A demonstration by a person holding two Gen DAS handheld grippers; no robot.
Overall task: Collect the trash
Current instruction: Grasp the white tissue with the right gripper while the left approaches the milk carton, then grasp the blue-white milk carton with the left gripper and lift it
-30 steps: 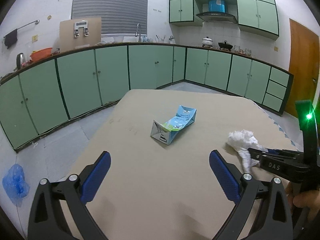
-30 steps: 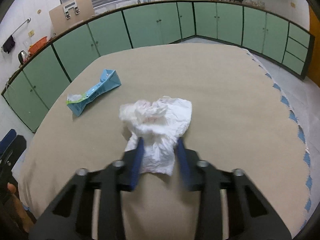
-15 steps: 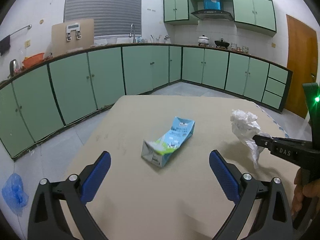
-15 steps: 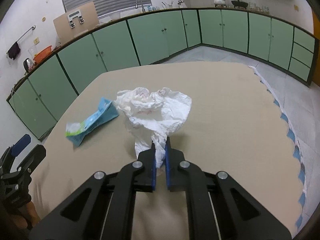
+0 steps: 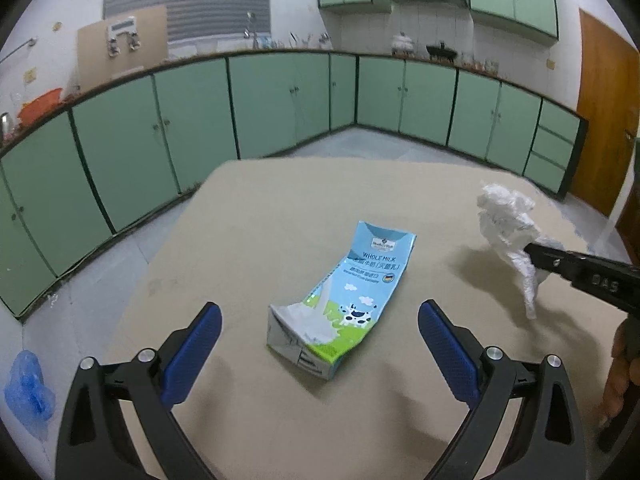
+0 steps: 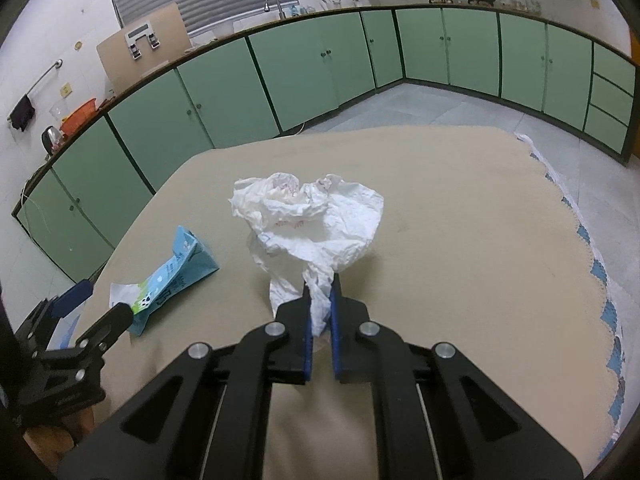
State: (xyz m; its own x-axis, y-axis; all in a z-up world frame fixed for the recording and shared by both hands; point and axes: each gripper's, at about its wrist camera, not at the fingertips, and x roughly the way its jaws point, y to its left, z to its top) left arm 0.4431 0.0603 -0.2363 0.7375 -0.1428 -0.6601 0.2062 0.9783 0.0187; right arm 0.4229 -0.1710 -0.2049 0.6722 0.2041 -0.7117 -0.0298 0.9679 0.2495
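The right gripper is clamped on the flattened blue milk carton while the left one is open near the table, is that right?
Not quite: the right gripper is clamped on the crumpled white plastic bag, per the right wrist view. The flattened blue milk carton lies on the beige table, before the open left gripper.

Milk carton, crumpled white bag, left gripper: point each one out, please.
milk carton [image 5: 352,288], left wrist view, on its printed blue face.
crumpled white bag [image 6: 316,220], right wrist view, on its bunched upper part.
left gripper [image 5: 320,316], left wrist view, midway between its open fingertips.
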